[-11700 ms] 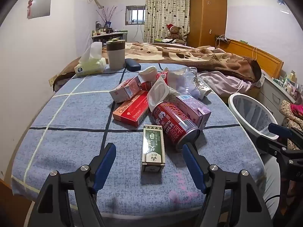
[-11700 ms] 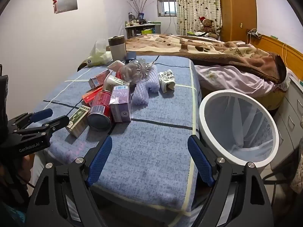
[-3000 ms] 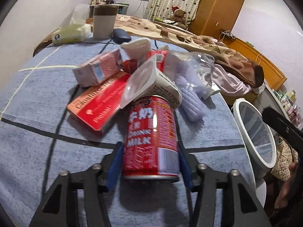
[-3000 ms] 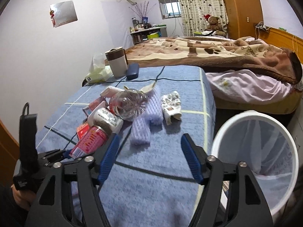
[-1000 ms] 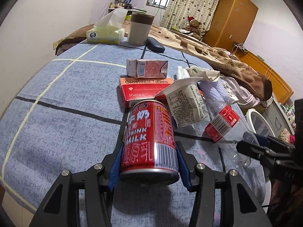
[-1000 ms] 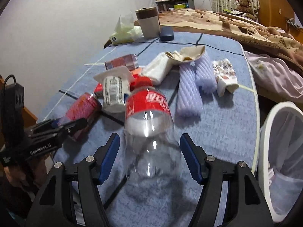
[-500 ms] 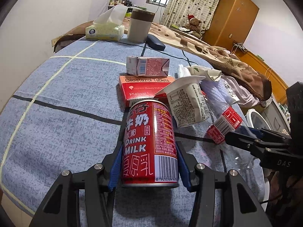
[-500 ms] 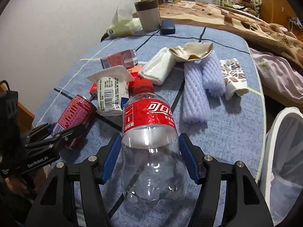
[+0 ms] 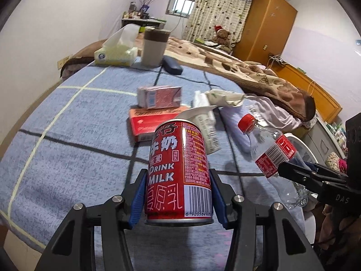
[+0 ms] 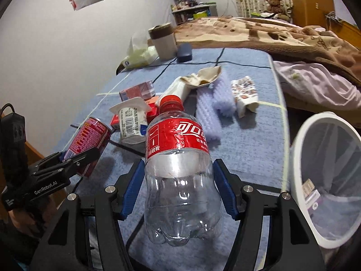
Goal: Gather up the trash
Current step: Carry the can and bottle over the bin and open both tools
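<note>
The left gripper (image 9: 178, 199) clamps a red milk can (image 9: 179, 171) between its blue pads, holding it upright above a blue blanket (image 9: 67, 135) crossed by pale and dark stripes; the right gripper (image 10: 178, 189) grips a clear cola bottle (image 10: 180, 180) by its lower body, red cap pointing away from the camera. Both are held clear of the blanket, which covers a raised flat surface along a white wall (image 10: 56, 56). More trash lies behind them on the blanket: a flat red box (image 9: 146, 122) with a small pink carton (image 9: 160, 97) at its far edge, a white tub (image 10: 130, 122) on its side, two lilac foam sleeves (image 10: 214, 106), crumpled paper (image 10: 200, 76) and a printed wrapper (image 10: 244, 94). At the far end stand a tissue box (image 9: 116, 55), a lidded cup (image 9: 155, 47) and a dark case (image 9: 172, 65), with a thin black cable (image 10: 216, 59) running across. A white bin (image 10: 300, 158) with a clear liner sits just off the blanket's right edge, a purple-labelled item inside. Beyond, a brown patterned blanket (image 10: 270, 33) covers a bed, a teddy bear (image 9: 222, 35) sits near patterned curtains (image 9: 216, 11), and a wooden wardrobe (image 9: 264, 24) fills the corner.
</note>
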The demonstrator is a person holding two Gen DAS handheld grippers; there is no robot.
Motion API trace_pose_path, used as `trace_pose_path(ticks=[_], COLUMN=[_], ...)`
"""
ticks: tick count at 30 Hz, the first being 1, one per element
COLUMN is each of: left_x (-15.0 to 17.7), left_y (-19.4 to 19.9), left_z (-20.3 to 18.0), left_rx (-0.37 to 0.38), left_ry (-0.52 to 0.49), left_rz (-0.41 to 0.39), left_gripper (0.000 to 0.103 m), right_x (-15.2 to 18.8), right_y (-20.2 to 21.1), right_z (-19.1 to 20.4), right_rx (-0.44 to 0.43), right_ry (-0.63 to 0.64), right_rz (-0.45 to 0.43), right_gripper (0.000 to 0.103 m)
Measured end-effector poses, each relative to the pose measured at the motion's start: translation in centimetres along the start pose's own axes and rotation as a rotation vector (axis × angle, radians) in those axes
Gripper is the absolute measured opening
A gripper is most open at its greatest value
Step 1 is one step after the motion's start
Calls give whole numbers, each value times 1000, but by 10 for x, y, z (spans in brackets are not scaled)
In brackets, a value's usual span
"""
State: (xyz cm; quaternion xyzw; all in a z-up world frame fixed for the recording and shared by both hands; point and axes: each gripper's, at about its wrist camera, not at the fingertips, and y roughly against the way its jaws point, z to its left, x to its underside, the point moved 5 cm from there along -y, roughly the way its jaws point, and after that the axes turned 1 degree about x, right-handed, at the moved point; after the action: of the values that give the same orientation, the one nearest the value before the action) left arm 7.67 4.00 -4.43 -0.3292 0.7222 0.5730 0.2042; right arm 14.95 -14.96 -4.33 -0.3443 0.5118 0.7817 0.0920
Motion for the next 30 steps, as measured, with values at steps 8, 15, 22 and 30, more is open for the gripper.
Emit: trace_pose_path(ticks=[8,15,22,30], left_x=[-7,-9,-13,-12], left_y=[3,-9,-19,-30], left_z=[-43,-86,-126,-157], left_rx=[65,133,194,243], left_ry=[-82,-153,-222,-275], left_rz=[-9,7,16,40], left_gripper=[52,52,52,52], right_x=[3,9,13,18], right_y=[18,35,47,58], right_z=[-27,-53,-74,-95], right_rx=[40,94,140,179], right_ry=[-59,-117,-166,-210], right_rz=[-46,-81,-103,-124], right_gripper=[64,64,64,64])
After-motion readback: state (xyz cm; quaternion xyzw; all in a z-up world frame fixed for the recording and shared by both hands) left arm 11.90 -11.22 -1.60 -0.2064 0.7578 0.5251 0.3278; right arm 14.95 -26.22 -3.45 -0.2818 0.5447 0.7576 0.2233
